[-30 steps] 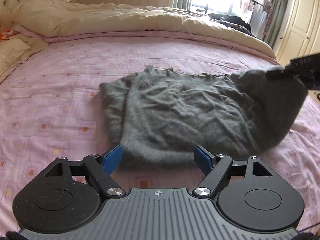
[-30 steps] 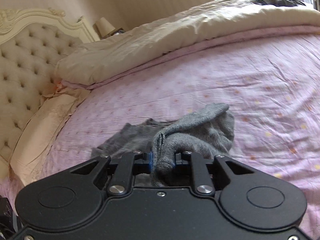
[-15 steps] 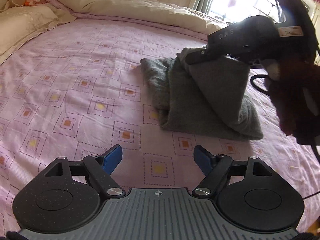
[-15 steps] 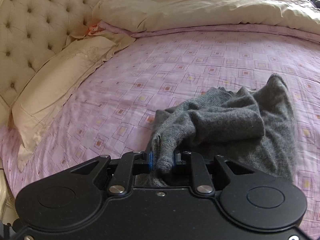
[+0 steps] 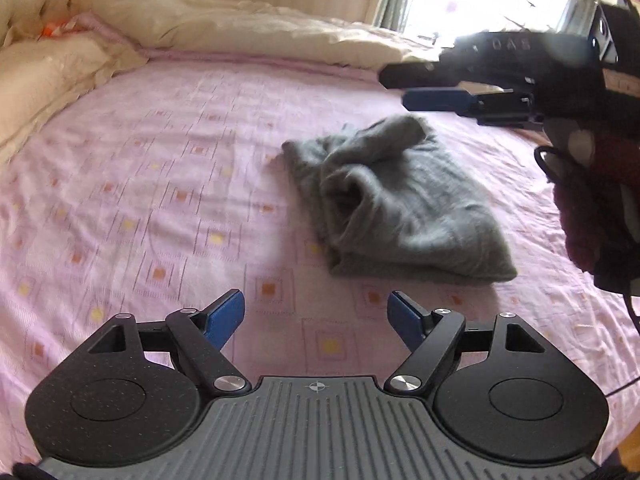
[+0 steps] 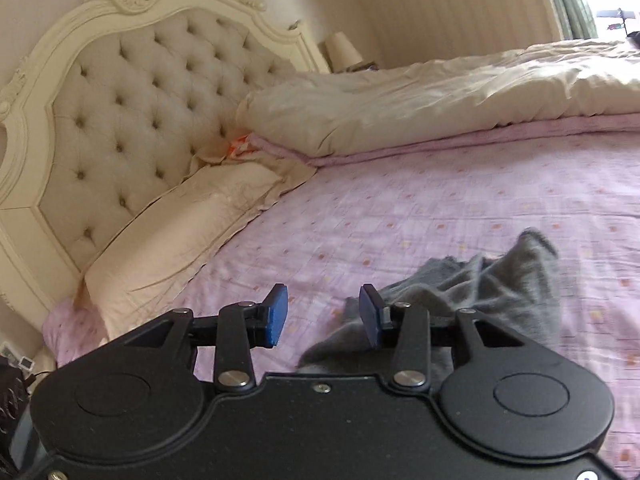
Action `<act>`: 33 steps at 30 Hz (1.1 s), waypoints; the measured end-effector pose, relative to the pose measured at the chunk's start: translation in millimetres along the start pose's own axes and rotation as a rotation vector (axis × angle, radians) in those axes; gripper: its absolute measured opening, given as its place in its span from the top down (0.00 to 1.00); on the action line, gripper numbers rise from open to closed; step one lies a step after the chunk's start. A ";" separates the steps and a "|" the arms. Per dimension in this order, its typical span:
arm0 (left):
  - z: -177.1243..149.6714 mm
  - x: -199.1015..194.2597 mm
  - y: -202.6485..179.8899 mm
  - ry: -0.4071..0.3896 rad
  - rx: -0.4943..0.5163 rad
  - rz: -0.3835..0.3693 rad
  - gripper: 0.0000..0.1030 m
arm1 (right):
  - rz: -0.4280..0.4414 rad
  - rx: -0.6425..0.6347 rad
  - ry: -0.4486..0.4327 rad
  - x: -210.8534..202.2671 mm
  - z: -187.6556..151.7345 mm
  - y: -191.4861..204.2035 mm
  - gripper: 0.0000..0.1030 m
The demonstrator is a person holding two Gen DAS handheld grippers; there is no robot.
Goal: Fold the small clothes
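Observation:
A grey knit garment [image 5: 400, 204] lies folded over in a rough bundle on the pink patterned bedsheet [image 5: 160, 184]. It also shows in the right wrist view [image 6: 500, 292], low and to the right of the fingers. My left gripper [image 5: 316, 316] is open and empty, a short way in front of the garment's near edge. My right gripper [image 6: 322, 316] is open and empty, lifted above the garment's far end; in the left wrist view it [image 5: 432, 98] hovers above the bundle, with a hand in a dark red glove [image 5: 592, 208] behind it.
A cream duvet [image 5: 248, 28] is piled along the far side of the bed. A cream pillow [image 6: 176, 232] leans at the tufted headboard [image 6: 132, 100]. A lamp [image 6: 342, 50] stands beyond the headboard.
My right gripper opened and let go of the garment's folded-over end, then lifted away. The garment dropped into a bundle. My left gripper pulled back a little, still open.

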State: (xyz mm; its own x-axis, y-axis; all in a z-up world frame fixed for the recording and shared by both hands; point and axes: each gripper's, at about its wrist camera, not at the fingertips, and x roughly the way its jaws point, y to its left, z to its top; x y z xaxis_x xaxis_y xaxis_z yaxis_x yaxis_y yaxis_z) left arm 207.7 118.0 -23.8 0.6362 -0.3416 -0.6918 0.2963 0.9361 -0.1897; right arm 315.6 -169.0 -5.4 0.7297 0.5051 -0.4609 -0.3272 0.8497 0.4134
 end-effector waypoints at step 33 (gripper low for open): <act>118.9 124.2 48.4 0.016 -0.200 0.257 0.26 | -0.221 -0.128 0.051 -24.0 -87.5 -43.7 0.48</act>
State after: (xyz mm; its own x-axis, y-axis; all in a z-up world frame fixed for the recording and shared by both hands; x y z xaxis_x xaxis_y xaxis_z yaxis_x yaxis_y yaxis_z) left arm 385.8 110.9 -36.0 0.6602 -0.0917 -0.7455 -0.0193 0.9901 -0.1389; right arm 259.9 -205.0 -81.1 0.7619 0.3096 -0.5688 -0.2393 0.9508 0.1969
